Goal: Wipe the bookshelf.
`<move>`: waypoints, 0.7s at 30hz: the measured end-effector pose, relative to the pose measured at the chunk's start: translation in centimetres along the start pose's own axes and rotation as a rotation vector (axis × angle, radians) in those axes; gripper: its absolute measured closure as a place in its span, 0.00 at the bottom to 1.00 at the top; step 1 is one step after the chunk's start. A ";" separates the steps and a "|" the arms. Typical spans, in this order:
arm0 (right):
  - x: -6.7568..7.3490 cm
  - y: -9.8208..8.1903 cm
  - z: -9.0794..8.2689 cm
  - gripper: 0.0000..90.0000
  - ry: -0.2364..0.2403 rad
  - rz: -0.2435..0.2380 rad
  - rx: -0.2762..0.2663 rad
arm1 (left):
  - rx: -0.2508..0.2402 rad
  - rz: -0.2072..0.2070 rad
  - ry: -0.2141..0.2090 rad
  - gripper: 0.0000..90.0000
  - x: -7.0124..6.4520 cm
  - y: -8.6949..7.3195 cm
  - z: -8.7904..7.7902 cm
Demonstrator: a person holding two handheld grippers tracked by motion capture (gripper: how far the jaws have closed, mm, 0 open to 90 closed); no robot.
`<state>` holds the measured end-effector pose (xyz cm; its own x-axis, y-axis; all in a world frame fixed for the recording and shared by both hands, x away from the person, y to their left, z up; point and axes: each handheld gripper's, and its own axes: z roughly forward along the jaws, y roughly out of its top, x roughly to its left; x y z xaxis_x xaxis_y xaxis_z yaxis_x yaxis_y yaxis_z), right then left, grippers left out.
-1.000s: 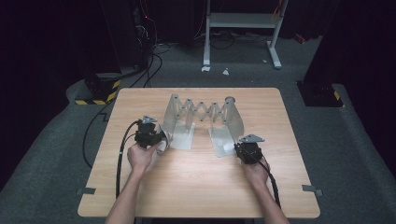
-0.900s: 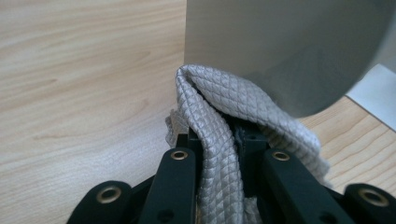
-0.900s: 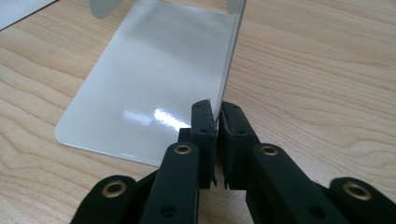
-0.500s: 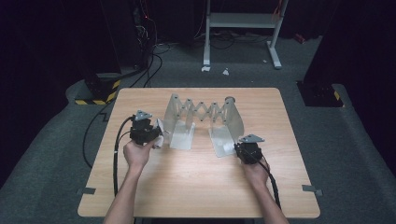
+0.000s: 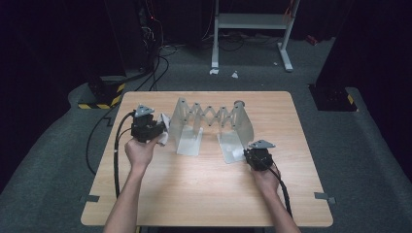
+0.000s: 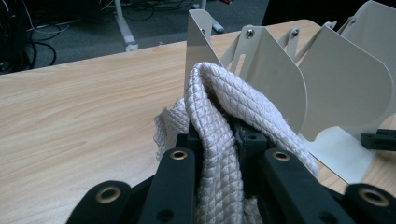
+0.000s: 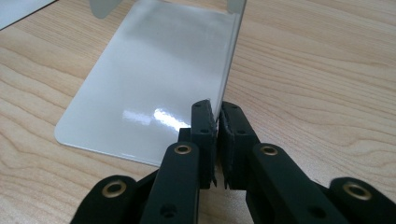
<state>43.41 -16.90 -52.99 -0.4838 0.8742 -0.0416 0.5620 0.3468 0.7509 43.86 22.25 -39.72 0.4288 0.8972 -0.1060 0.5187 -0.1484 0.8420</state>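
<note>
While the left gripper [image 5: 154, 130] holds a white quilted cloth [image 6: 219, 121] above the wooden table [image 5: 194, 194], its jaws are pressed together on the fabric; in the left gripper view the cloth rises out of the closed jaws, folds over at the top and hangs down again on both sides of them; the bundle is off the table surface, just beside the left end plate of the rack.

The expanding metal rack [image 5: 211, 124] stands at the middle of the table; its long axis runs across the table from left to right, with scissor links joining several upright white plates; a flat foot projects from each end plate toward the person.

The right gripper [image 5: 253, 156] is at the right foot of the rack; in the right gripper view its jaws are closed on the thin edge of the glossy foot plate [image 7: 154, 84], pinching the sheet metal between the pads; the plate lies flat on the wood and extends away from the jaws.

Controlling relation: the rack lies to the right of the cloth and directly ahead of the left jaws, with the nearest upright plate [image 6: 198, 42] immediately behind the fold; the left hand [image 5: 141, 153] is therefore the nearer one to the left-end slots; judged from this layout, the right grip serves to steady the rack while the cloth is carried toward a gap between plates; the cloth would have to clear the plate tops before descending.
</note>
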 end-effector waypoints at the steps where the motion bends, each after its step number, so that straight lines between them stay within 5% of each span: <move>1: 0.0 0.0 0.0 0.95 0.000 0.000 0.000 | 0.002 -0.005 -0.002 0.88 0.1 0.0 0.2; 21: 0.0 0.0 0.0 0.95 0.004 0.002 -0.001 | 0.113 -0.040 -0.010 0.88 1.2 -2.7 4.4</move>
<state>43.43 -16.94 -52.99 -0.4852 0.8736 -0.0374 0.5626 0.3447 0.7514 46.27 21.91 -44.42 0.4129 0.8993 -0.1443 0.6152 -0.1585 0.7723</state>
